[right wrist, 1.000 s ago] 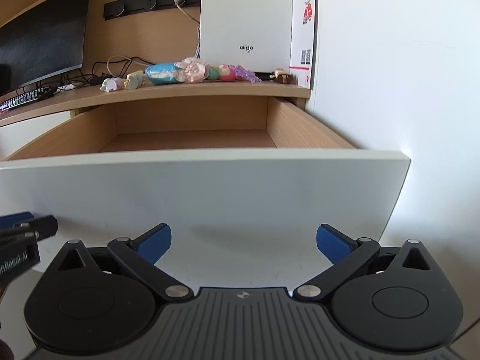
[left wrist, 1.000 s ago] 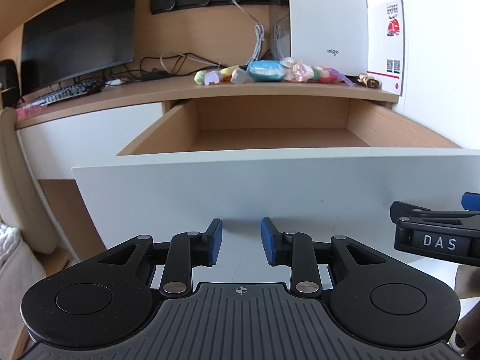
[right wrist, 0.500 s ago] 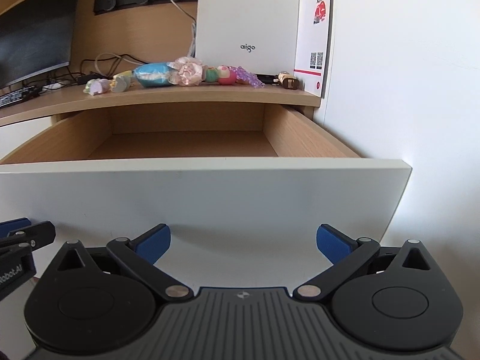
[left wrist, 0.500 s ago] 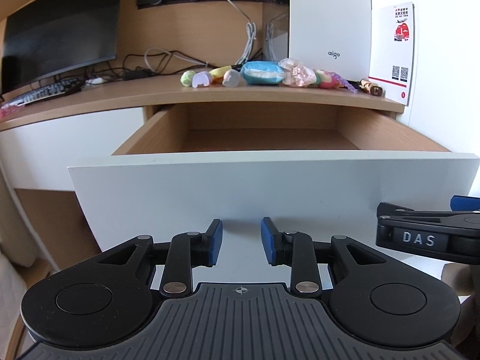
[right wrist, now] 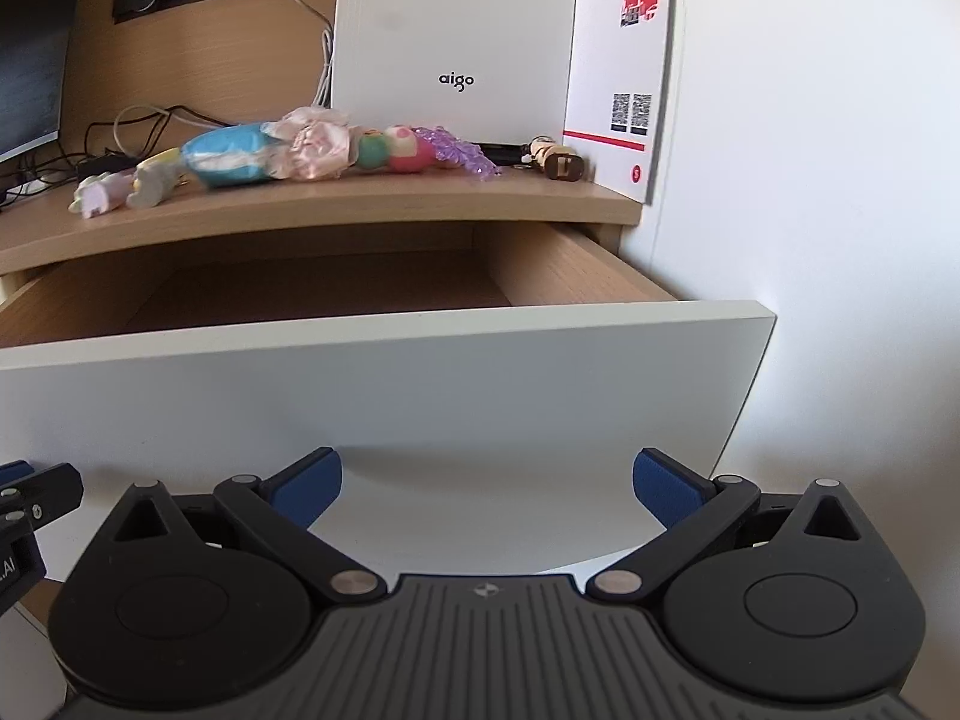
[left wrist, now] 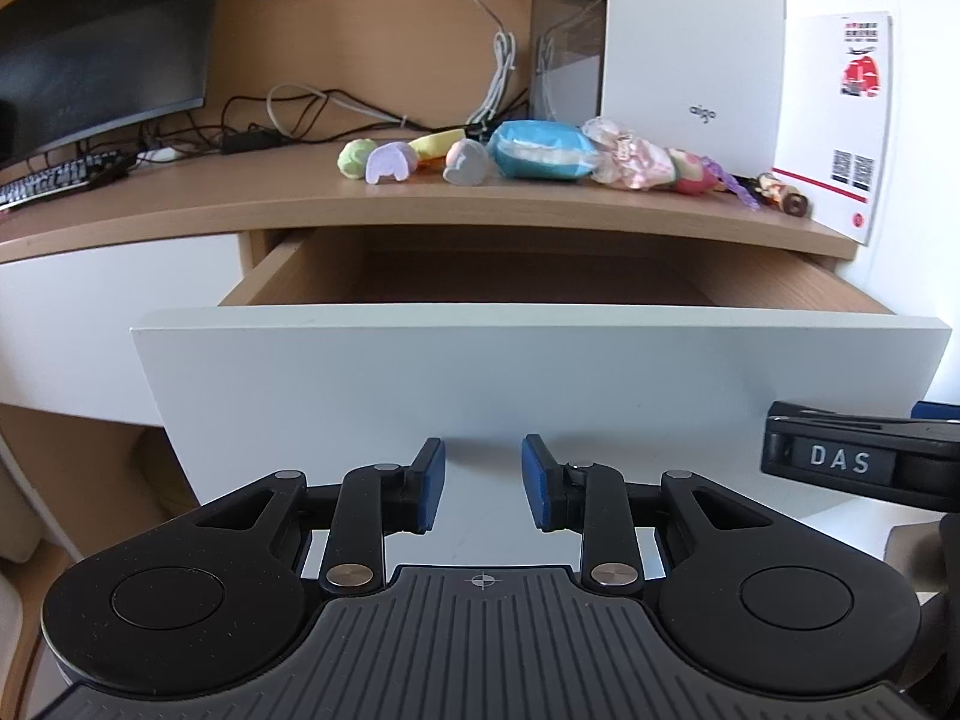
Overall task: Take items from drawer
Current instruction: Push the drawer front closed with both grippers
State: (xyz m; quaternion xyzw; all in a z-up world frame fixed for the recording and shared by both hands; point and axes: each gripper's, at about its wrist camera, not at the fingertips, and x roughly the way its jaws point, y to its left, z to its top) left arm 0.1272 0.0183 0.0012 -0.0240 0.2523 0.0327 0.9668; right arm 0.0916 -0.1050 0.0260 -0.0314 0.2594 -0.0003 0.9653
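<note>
The drawer (left wrist: 540, 372) stands partly pulled out under the desktop, its white front (right wrist: 384, 378) facing me; no item shows in the part of its wooden inside that I can see. Several small toys and a blue packet (left wrist: 540, 150) lie in a row on the desktop (right wrist: 360, 198) above it. My left gripper (left wrist: 483, 483) sits close to the drawer front with a narrow gap and nothing between its blue pads. My right gripper (right wrist: 486, 486) is spread wide and empty, also close to the front. Whether either one touches the panel I cannot tell.
A white box (left wrist: 690, 30) and a printed card (left wrist: 840, 120) stand at the back right of the desktop. A monitor (left wrist: 102, 42), keyboard (left wrist: 54, 180) and cables are at the left. A white wall (right wrist: 810, 180) borders the drawer on the right.
Both grippers and the drawer front have moved toward the desk together. The toys look larger and less of the drawer's inside shows. The jaws' gaps are unchanged.
</note>
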